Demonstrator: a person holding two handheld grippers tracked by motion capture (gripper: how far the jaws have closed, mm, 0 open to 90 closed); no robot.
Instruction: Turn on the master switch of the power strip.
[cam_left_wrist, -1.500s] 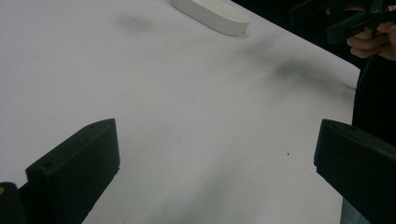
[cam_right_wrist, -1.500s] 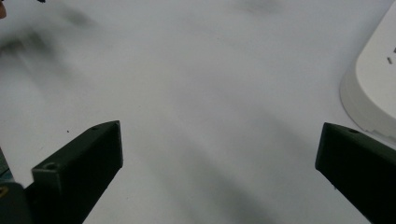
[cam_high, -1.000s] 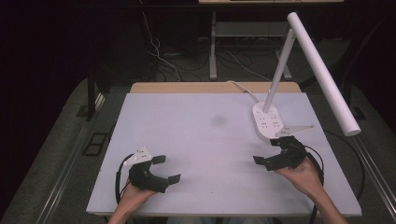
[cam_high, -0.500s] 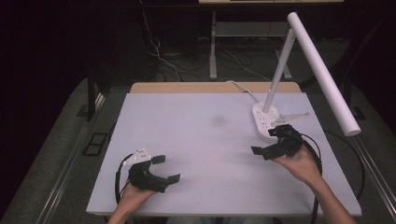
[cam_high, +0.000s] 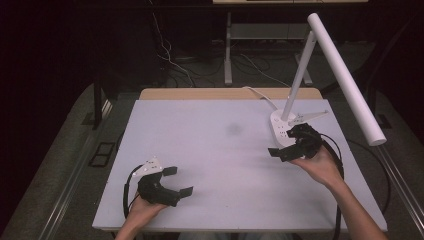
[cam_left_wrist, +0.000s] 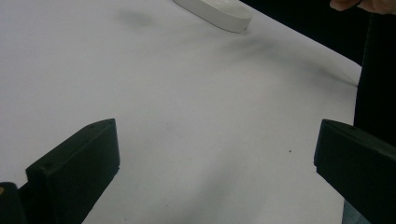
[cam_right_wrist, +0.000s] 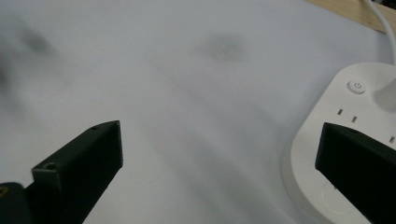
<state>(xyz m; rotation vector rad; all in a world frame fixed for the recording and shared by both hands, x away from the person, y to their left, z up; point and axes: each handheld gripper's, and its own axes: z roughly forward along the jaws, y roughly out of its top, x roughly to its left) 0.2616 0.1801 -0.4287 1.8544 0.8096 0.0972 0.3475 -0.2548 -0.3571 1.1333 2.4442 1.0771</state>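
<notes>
Right gripper (cam_high: 284, 148) has crept up-frame to white plastic desk-lamp base (cam_high: 278, 131) at right of centre, jaws spread, nothing held. Left gripper (cam_high: 178, 181) idle lower left, jaws apart. Base looks weighty, smooth, rigid — tall stem top-heavy; grip base rim low.

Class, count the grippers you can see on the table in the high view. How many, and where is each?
2. The left gripper sits near the table's front-left edge; the right gripper is beside the lamp base at the right.
</notes>
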